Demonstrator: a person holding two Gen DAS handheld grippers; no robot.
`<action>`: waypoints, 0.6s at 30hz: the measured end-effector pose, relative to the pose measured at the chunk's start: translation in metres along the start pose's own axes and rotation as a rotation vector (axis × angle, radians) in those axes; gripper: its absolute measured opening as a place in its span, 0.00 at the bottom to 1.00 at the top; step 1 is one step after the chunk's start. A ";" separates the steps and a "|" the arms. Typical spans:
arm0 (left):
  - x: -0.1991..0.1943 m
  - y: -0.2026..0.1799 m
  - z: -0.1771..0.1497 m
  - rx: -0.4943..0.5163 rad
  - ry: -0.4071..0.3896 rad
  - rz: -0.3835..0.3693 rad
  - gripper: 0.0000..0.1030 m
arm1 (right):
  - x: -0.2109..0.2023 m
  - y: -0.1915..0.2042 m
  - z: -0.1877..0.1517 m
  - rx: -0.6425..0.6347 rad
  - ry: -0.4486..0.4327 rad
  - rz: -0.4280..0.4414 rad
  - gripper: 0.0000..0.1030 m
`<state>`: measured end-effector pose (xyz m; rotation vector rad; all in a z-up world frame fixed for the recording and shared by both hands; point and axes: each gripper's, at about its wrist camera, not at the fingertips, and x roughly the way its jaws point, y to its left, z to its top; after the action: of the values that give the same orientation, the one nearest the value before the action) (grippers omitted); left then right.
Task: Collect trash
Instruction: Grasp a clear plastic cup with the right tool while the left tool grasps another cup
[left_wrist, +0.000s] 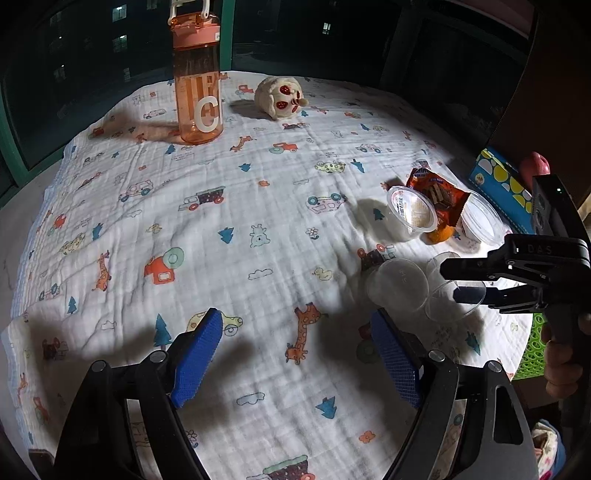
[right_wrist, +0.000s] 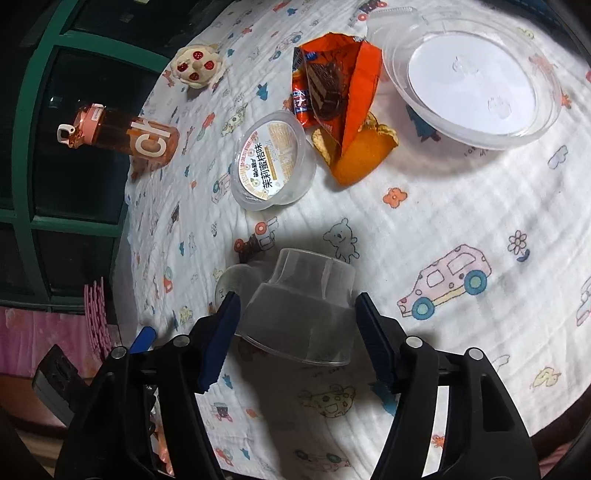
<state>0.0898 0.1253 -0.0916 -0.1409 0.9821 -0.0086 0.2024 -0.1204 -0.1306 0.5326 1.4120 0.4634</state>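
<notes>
An empty clear plastic cup (right_wrist: 301, 314) lies on its side on the patterned cloth, between the open fingers of my right gripper (right_wrist: 295, 325); the pads stand on either side without touching it. In the left wrist view the right gripper (left_wrist: 461, 280) reaches over this cup (left_wrist: 452, 301), with a second clear cup (left_wrist: 400, 286) beside it. Farther back lie a jelly cup (right_wrist: 271, 162), an orange snack wrapper (right_wrist: 332, 92), orange peel (right_wrist: 364, 155) and a clear lid (right_wrist: 472, 79). My left gripper (left_wrist: 295, 347) is open and empty over the cloth.
An orange water bottle (left_wrist: 197, 88) and a plush toy (left_wrist: 280, 98) stand at the far side of the table. A blue box (left_wrist: 504, 184) and a green basket (left_wrist: 533, 350) are at the right edge. A dark window lies behind.
</notes>
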 end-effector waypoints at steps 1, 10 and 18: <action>0.001 -0.002 -0.001 0.007 0.003 -0.002 0.77 | 0.000 -0.001 -0.001 0.003 -0.001 0.011 0.61; 0.013 -0.032 0.000 0.086 0.028 -0.044 0.77 | -0.035 -0.009 -0.011 -0.030 -0.087 0.004 0.61; 0.035 -0.071 0.008 0.152 0.053 -0.087 0.79 | -0.083 -0.019 -0.027 -0.080 -0.213 -0.026 0.61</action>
<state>0.1201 0.0533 -0.1073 -0.0445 1.0238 -0.1673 0.1667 -0.1828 -0.0785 0.4839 1.1905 0.4275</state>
